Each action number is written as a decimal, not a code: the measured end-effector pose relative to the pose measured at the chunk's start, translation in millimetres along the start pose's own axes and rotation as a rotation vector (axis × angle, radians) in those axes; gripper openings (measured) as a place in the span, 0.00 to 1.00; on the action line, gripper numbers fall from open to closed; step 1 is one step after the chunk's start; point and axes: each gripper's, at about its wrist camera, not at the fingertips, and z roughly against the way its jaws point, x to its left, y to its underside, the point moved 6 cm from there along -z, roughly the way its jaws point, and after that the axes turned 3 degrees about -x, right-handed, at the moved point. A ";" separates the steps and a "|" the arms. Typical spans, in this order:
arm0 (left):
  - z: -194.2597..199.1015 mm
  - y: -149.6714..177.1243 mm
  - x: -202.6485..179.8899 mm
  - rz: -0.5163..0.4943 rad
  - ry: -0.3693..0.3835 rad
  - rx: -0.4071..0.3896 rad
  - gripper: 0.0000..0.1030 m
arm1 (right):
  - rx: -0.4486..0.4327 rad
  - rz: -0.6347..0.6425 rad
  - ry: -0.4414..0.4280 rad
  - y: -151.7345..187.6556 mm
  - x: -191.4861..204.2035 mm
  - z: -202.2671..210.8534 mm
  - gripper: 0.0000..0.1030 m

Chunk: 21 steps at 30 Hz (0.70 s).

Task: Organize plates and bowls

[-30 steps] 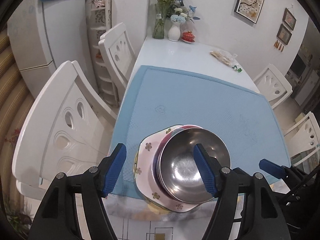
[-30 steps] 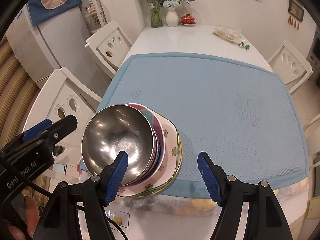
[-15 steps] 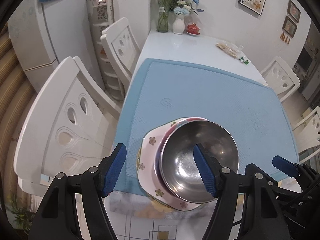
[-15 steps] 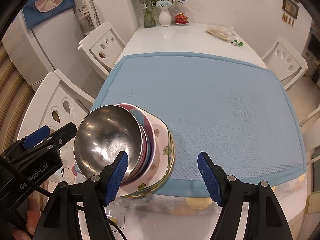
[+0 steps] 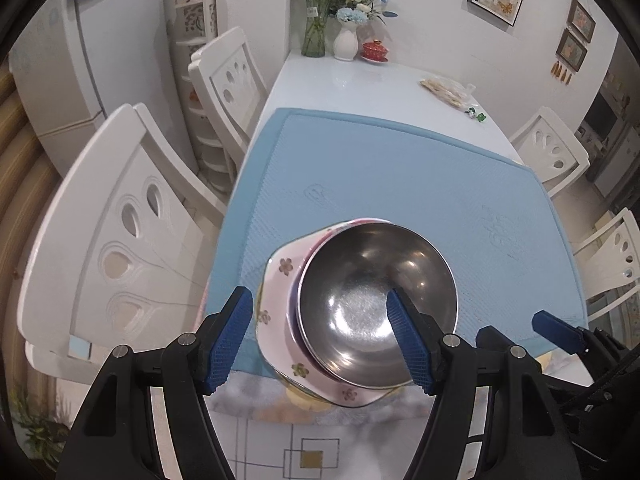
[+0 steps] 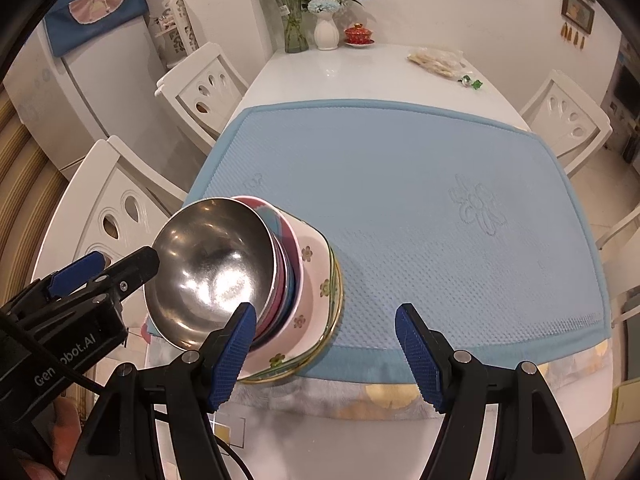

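Blue mat as the fixed landmark, spread over most of the white table. Stack of dishes on the mat's near left corner, just overhanging its front hem: floral plate lowest but for a gold-rimmed one peeping out beneath, coloured bowls nested above, steel bowl on top, mouth up and empty. Round stack, so no long axis to line up with; only the rim matters. Rest of the mat bare, wide open to the right of the stack and behind it. Left gripper poised above the mat's near left corner, pointing steeply down, straddling the stack's left side: one blue pad outside the plate's left edge, the other pad over the steel bowl's hollow, jaws spread wide, nothing clasped, no contact visible. Right gripper over the mat's front hem, just right of the stack, jaws likewise wide and empty, its left pad in front of the bowls' rims, its right pad over bare mat. Judged nearer for a rim pinch: the left one, already spanning the steel bowl's left wall.
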 end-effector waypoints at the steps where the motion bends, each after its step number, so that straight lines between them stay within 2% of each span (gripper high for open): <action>1: -0.3 0.7 -0.4 0.001 0.002 0.002 0.66 | 0.004 -0.006 -0.002 1.6 -1.6 0.0 0.68; 8: -1.4 5.2 -4.9 0.014 0.043 0.027 0.66 | 0.013 -0.025 -0.001 5.4 -5.0 -2.3 0.68; 21: -0.7 9.0 -7.0 -0.009 0.024 0.022 0.66 | 0.024 -0.025 0.002 10.0 -2.7 -5.4 0.68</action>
